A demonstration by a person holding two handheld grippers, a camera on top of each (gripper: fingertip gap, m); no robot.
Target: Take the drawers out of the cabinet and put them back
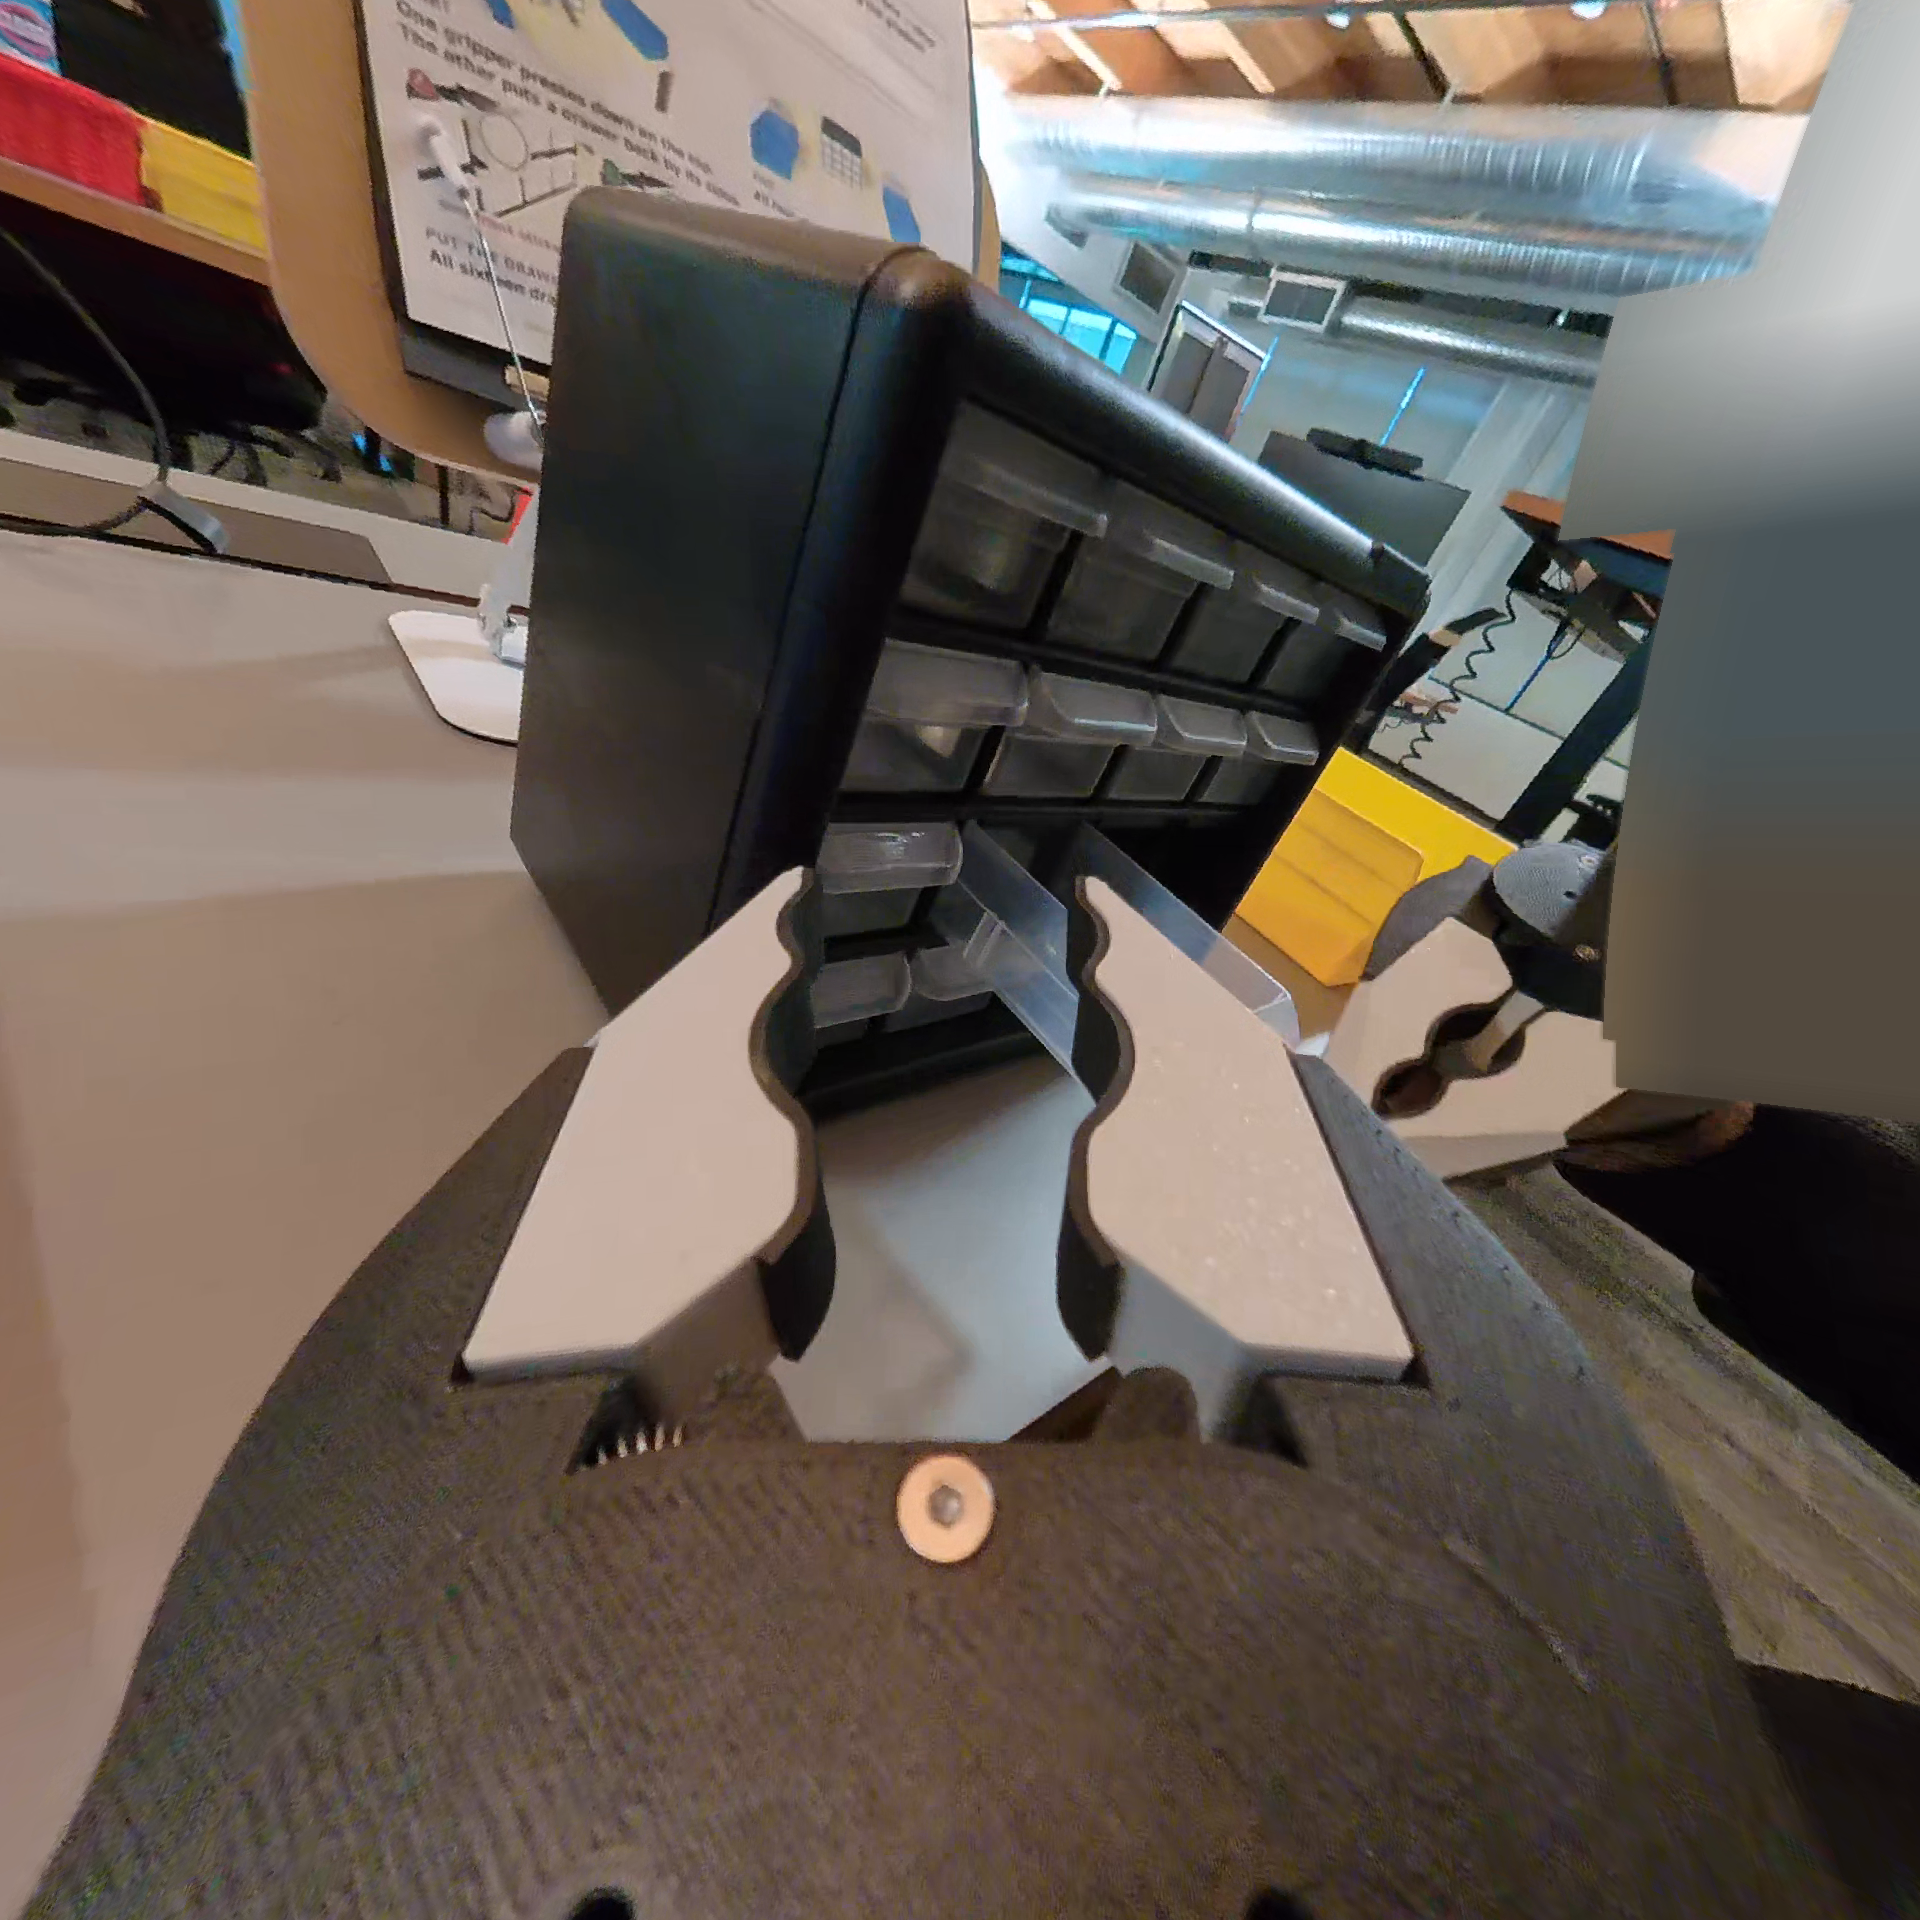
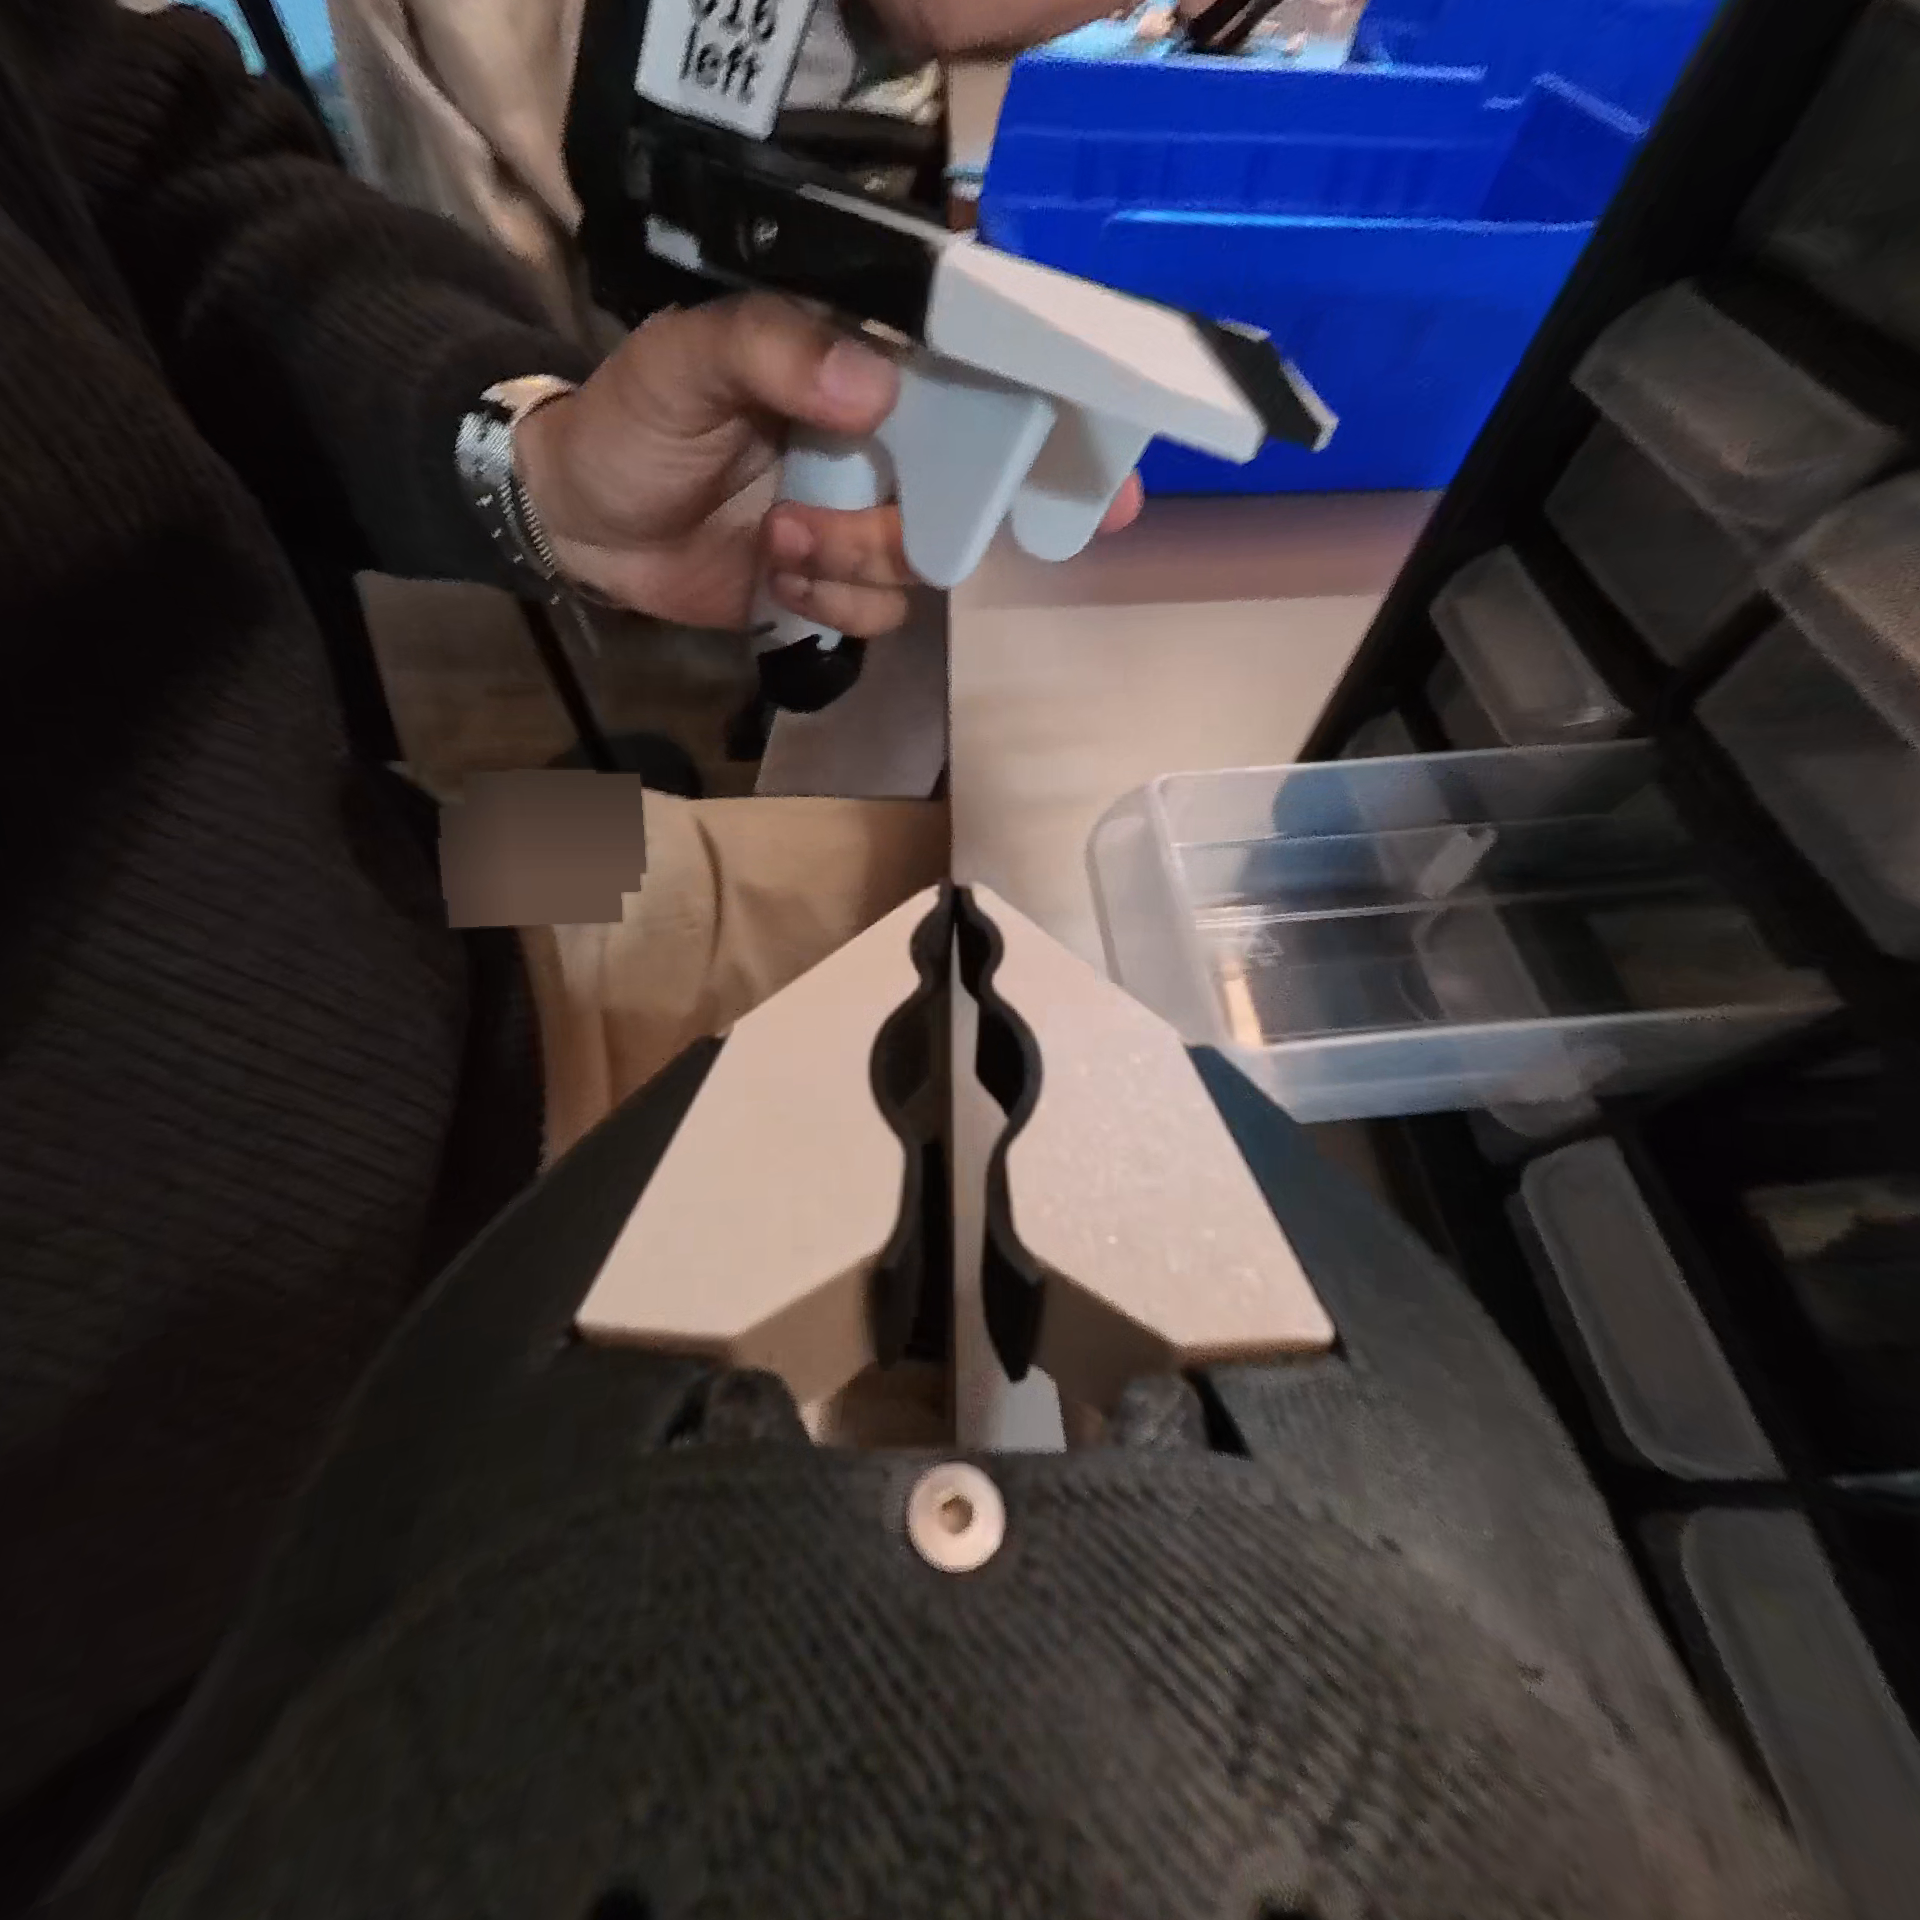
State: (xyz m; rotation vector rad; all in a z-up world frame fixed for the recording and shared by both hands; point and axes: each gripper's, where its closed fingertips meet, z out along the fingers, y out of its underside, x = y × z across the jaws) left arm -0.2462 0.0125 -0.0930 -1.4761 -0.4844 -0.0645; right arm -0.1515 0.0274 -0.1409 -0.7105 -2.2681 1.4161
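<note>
A black cabinet (image 1: 727,520) of small clear drawers stands tilted on the beige table (image 1: 208,935). One clear drawer (image 1: 1236,971) in a lower row sticks far out of its slot; the other drawers in view are pushed in. My left gripper (image 1: 940,894) is open and empty, just in front of the cabinet's lower left corner. In the right wrist view the same drawer (image 2: 1403,935) juts out of the cabinet (image 2: 1766,520) to the right of my right gripper (image 2: 954,896), which is shut and empty and apart from the drawer.
A yellow bin (image 1: 1340,873) lies behind the cabinet. Blue bins (image 2: 1299,208) stand at the back. An instruction sheet on a stand (image 1: 675,135) is behind the cabinet. A hand (image 2: 675,488) holds the left gripper (image 2: 1268,395). The right gripper (image 1: 1444,1049) shows at the right.
</note>
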